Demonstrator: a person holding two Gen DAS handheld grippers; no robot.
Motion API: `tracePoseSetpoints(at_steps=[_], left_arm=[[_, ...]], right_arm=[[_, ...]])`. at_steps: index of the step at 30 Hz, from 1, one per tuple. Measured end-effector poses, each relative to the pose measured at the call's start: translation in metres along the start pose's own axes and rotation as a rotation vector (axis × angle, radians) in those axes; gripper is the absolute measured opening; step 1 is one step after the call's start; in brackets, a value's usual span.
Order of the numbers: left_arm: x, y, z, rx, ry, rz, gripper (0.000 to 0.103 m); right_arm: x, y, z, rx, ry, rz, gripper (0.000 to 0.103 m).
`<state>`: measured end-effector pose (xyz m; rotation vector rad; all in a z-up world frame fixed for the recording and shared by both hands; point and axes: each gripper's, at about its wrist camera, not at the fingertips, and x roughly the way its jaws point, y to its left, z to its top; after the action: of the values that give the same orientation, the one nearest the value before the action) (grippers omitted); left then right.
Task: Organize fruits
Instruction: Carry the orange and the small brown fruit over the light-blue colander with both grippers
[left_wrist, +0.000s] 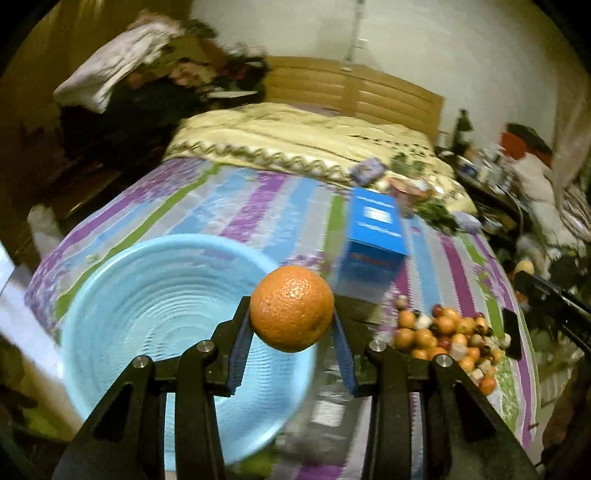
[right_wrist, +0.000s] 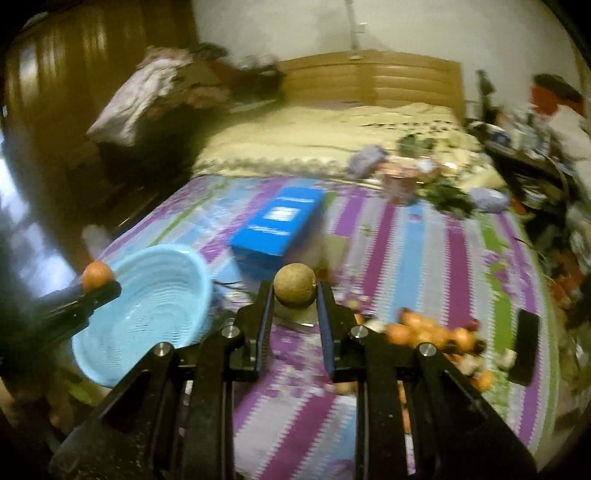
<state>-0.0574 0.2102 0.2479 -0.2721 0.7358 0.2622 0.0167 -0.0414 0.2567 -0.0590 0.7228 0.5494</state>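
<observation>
My left gripper (left_wrist: 292, 317) is shut on an orange (left_wrist: 291, 308) and holds it in the air over the right rim of a light blue ribbed basket (left_wrist: 147, 325). My right gripper (right_wrist: 295, 295) is shut on a brown round fruit (right_wrist: 294, 285) above the striped bedspread. In the right wrist view the left gripper (right_wrist: 96, 284) with its orange (right_wrist: 96, 277) is at the far rim of the blue basket (right_wrist: 147, 314). A pile of small mixed fruits (left_wrist: 450, 336) lies on the bed to the right, and also shows in the right wrist view (right_wrist: 436, 339).
A blue box (left_wrist: 375, 236) (right_wrist: 277, 229) lies on the striped bedspread (left_wrist: 240, 206) beyond the basket. A black phone (right_wrist: 524, 345) lies right of the fruit pile. A cream quilt (left_wrist: 303, 140), leafy greens (right_wrist: 447, 195) and small packages sit farther back. Clutter stands at both sides.
</observation>
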Motion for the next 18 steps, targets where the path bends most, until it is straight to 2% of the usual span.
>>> tracePoseSetpoints(at_steps=[10, 14, 18], left_arm=[[0.003, 0.111, -0.005, -0.116, 0.075, 0.138, 0.042], [0.009, 0.139, -0.010, -0.148, 0.124, 0.138, 0.042], [0.020, 0.157, -0.012, -0.181, 0.176, 0.106, 0.042]], right_arm=[[0.056, 0.107, 0.012, -0.109, 0.141, 0.181, 0.024], [0.088, 0.138, 0.007, -0.129, 0.239, 0.239, 0.024], [0.109, 0.164, 0.000, -0.142, 0.310, 0.273, 0.024]])
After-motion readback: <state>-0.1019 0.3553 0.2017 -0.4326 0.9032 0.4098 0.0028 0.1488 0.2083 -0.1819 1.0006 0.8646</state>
